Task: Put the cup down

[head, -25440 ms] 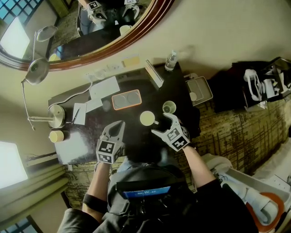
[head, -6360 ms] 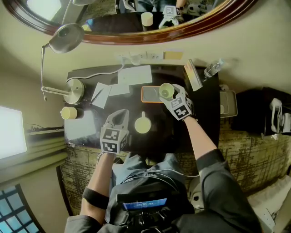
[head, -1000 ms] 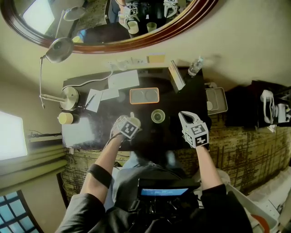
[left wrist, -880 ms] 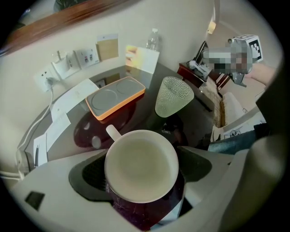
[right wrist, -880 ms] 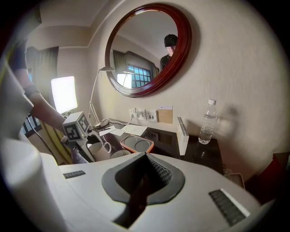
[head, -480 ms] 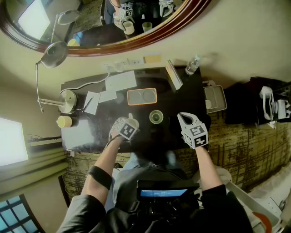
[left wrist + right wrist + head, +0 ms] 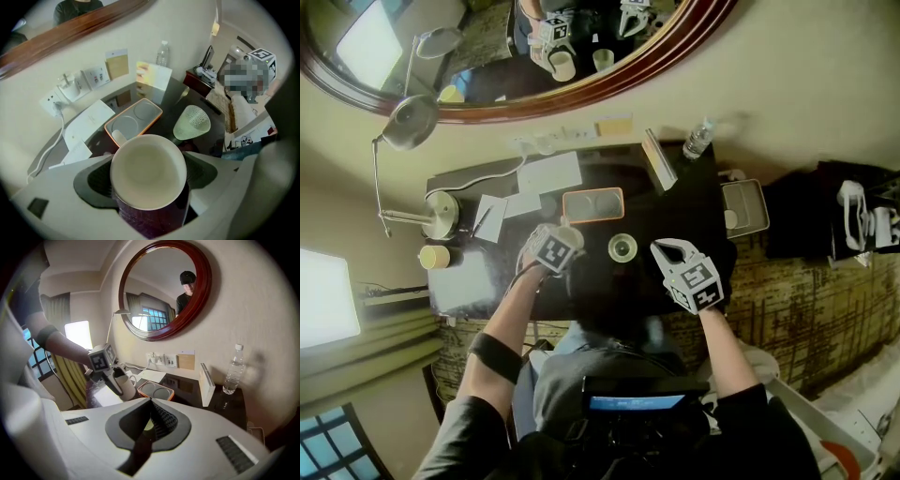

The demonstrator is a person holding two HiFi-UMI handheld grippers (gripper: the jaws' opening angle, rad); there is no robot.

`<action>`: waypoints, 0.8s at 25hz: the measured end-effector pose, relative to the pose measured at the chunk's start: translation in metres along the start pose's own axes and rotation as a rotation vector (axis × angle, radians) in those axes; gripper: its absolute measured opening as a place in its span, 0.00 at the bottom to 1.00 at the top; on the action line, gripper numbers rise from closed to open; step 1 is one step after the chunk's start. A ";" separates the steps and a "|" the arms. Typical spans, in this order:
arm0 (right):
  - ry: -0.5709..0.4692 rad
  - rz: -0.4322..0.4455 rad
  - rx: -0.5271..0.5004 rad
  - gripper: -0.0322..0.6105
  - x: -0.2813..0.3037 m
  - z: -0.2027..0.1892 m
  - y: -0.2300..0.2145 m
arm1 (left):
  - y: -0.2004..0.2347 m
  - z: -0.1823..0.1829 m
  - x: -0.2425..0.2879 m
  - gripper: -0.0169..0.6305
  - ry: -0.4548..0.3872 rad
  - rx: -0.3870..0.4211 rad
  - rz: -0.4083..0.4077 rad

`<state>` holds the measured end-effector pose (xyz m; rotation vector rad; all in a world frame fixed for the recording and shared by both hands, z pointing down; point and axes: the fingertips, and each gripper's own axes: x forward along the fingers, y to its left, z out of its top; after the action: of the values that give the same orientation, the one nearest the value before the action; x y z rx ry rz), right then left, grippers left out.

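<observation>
A white mug [image 7: 147, 168] with a cream inside sits upright between the fingers [image 7: 93, 183] of my left gripper [image 7: 149, 180], which is shut on it. The right gripper view shows this mug [image 7: 121, 380] held just above the dark desk [image 7: 675, 202], beside an orange tray [image 7: 592, 204]. From overhead, the left gripper [image 7: 547, 246] covers the mug. A pale green glass [image 7: 622, 247] stands on the desk between both grippers. My right gripper [image 7: 664, 248] hovers to the right of the glass, shut and holding nothing.
A desk lamp [image 7: 441, 214], papers [image 7: 548, 173] and a yellow cup [image 7: 434, 256] are at the desk's left. At the back right are an upright card stand [image 7: 658, 157] and a water bottle [image 7: 698, 139]. A side table with a tray [image 7: 743, 206] is to the right.
My left gripper has carried the mug a little farther back, toward the orange tray. The right gripper has edged left, closer to the green glass.
</observation>
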<state>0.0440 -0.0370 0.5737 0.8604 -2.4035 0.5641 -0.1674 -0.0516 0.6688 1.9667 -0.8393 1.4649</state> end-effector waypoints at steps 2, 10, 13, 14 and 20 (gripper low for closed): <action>0.003 0.043 -0.025 0.06 0.005 0.007 0.013 | 0.012 0.012 -0.004 0.69 -0.006 0.009 0.007; 0.006 0.199 -0.122 0.06 0.032 0.032 0.064 | 0.047 0.063 0.001 0.69 -0.013 0.087 0.006; 0.002 0.237 -0.167 0.06 0.041 0.044 0.079 | 0.058 0.072 -0.001 0.69 0.027 0.121 0.027; 0.005 0.245 -0.175 0.05 0.044 0.044 0.082 | 0.060 0.075 0.001 0.69 0.036 0.134 0.030; 0.002 0.259 -0.173 0.06 0.056 0.047 0.087 | 0.066 0.079 0.016 0.69 0.088 0.185 0.029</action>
<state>-0.0673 -0.0258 0.5526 0.4790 -2.5355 0.4428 -0.1641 -0.1555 0.6672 2.0120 -0.7193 1.6867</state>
